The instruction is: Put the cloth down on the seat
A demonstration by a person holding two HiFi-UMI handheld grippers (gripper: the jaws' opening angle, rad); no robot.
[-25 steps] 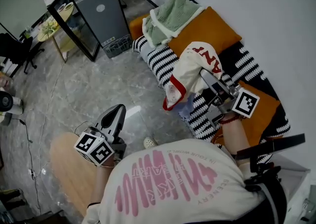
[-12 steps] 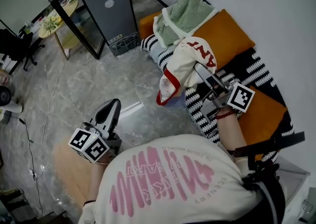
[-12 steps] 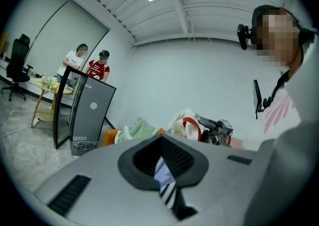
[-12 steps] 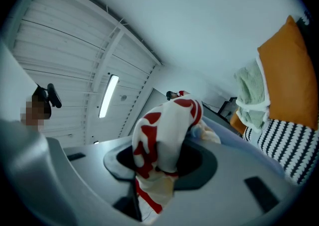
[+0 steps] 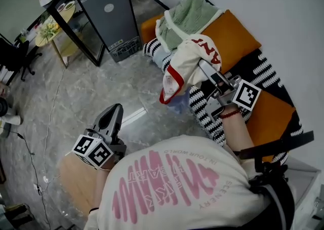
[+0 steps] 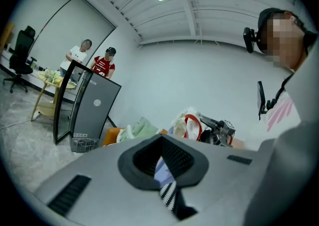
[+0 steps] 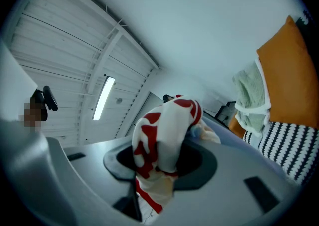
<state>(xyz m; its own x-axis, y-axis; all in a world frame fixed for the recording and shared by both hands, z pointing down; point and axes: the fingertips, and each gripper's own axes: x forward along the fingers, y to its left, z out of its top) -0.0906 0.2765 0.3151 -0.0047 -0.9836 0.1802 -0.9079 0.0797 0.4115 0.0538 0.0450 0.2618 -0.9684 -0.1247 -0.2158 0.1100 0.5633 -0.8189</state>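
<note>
Overhanging seat (image 5: 263,117) edge, cloth (image 5: 183,68) in right gripper (image 5: 203,67) jaws

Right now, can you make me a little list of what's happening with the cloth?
Cloth: white and red, hanging in the air
Held by: right hand-held gripper, jaws shut on it
Left hand-held gripper: empty, over the floor
Seat: striped, with a green towel
Cloth on seat: not yet

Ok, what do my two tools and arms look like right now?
The left tool and right tool are grey and tapered with black inner pads, each bearing a black-and-white marker cube. Red wristband on the right wrist; white T-shirt with pink print.
</note>
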